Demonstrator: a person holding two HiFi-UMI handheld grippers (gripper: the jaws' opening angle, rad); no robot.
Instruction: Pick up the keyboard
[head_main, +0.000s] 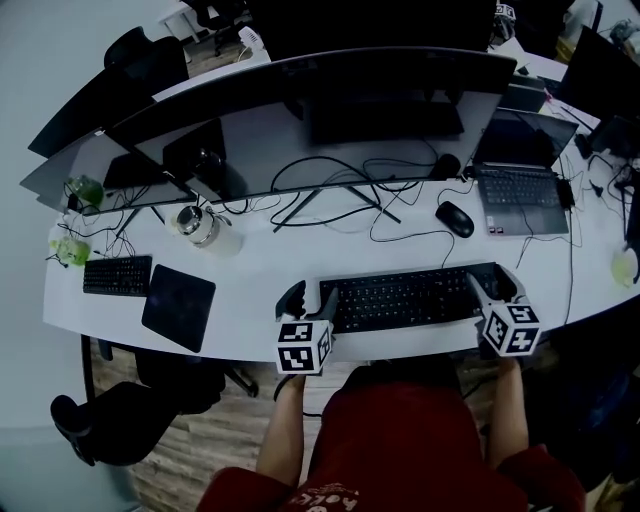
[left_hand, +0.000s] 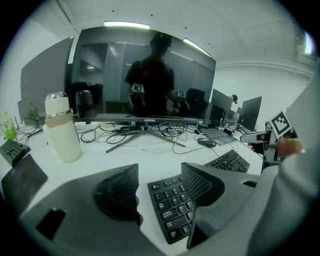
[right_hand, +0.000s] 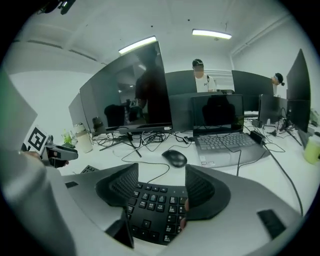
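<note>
The black keyboard (head_main: 410, 297) lies on the white desk (head_main: 260, 285) close to its front edge. My left gripper (head_main: 310, 300) straddles the keyboard's left end. In the left gripper view the keyboard (left_hand: 172, 207) lies between the spread jaws of that gripper (left_hand: 159, 176), and the pads do not press on it. My right gripper (head_main: 493, 288) straddles the right end. In the right gripper view the keys (right_hand: 155, 207) show between the parted jaws of that gripper (right_hand: 161, 175), with no pad pressing on them.
Behind the keyboard stand a black mouse (head_main: 455, 218), a grey laptop (head_main: 522, 185) and a wide curved monitor (head_main: 320, 110) with loose cables. A white bottle (head_main: 200, 225), a small keyboard (head_main: 117, 275) and a dark pad (head_main: 179, 307) sit at the left.
</note>
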